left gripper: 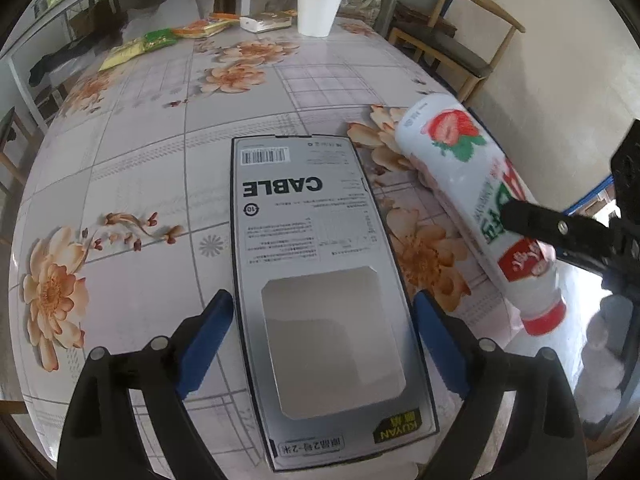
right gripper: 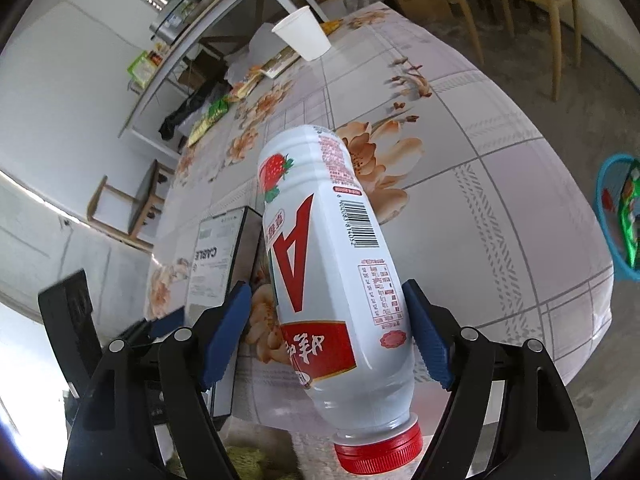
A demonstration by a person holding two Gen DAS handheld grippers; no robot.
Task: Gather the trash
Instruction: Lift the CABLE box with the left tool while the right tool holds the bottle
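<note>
Far left of the floral tablecloth (left gripper: 140, 152), green and yellow snack wrappers (left gripper: 138, 44) lie along the back edge, well apart from everything near. Left gripper (left gripper: 324, 340): blue pads (left gripper: 208, 344) sit either side of the cable box (left gripper: 320, 280), which lies flat, label up with CABLE printed on it, cutout window at the near end; pads look to be against or just beside the box's long edges, contact on the left side can't be confirmed, so grip state cannot be told. White paper cup (left gripper: 318, 10) stands upright at the table's far edge, behind the box. Right of the box, the white strawberry drink bottle (left gripper: 476, 200) with red cap is tilted, cap end toward the camera, past the table's right edge. Right gripper (right gripper: 326, 332) is clamped on the bottle's lower body, pads (right gripper: 426, 336) pressing both sides, cap end nearest the wrist camera. Far right in the right wrist view, a blue basket (right gripper: 606, 216) on the floor holds green wrappers.
</note>
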